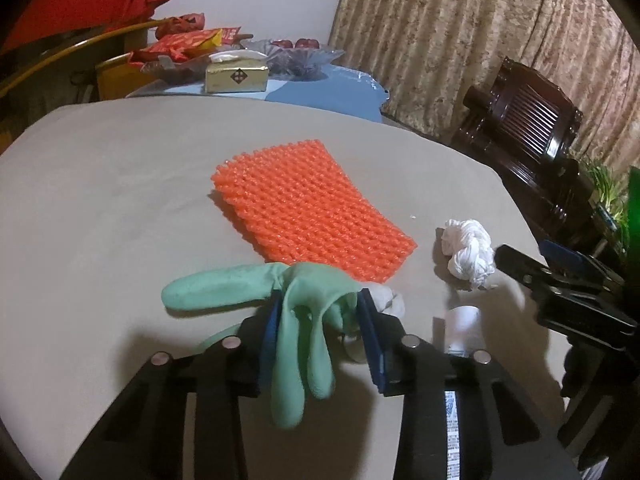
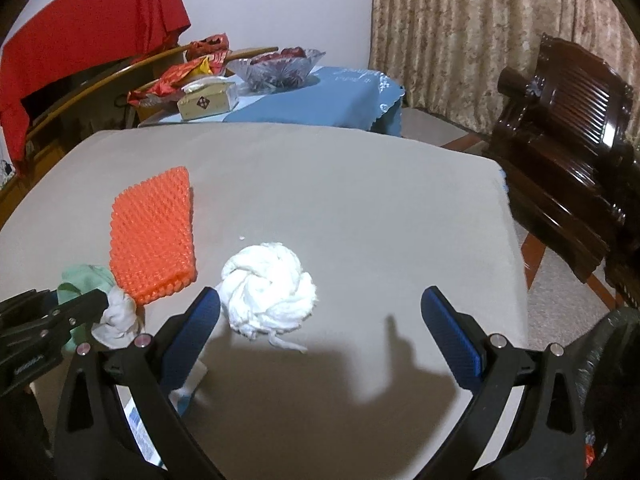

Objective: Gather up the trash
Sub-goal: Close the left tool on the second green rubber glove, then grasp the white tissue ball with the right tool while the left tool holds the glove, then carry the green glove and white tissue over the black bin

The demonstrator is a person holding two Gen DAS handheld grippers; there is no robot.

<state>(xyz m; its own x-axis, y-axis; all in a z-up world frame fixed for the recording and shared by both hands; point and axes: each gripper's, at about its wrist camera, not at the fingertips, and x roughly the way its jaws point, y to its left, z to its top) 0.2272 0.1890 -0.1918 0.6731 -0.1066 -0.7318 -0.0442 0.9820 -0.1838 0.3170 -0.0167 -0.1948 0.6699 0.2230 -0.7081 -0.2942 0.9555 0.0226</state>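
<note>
The left tool (image 1: 320,320) pinches a green rubber glove (image 1: 296,320) beside orange mesh (image 1: 308,208).

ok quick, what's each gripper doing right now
left gripper: shut on the green glove.
right gripper: open, empty, tissue wad just ahead.

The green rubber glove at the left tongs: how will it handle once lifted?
Probably floppy: the green rubber glove already drapes over the left tongs, its fingers hanging limp. Likely light, since it sags in thin folds. It may snag the small white wad touching it.
</note>
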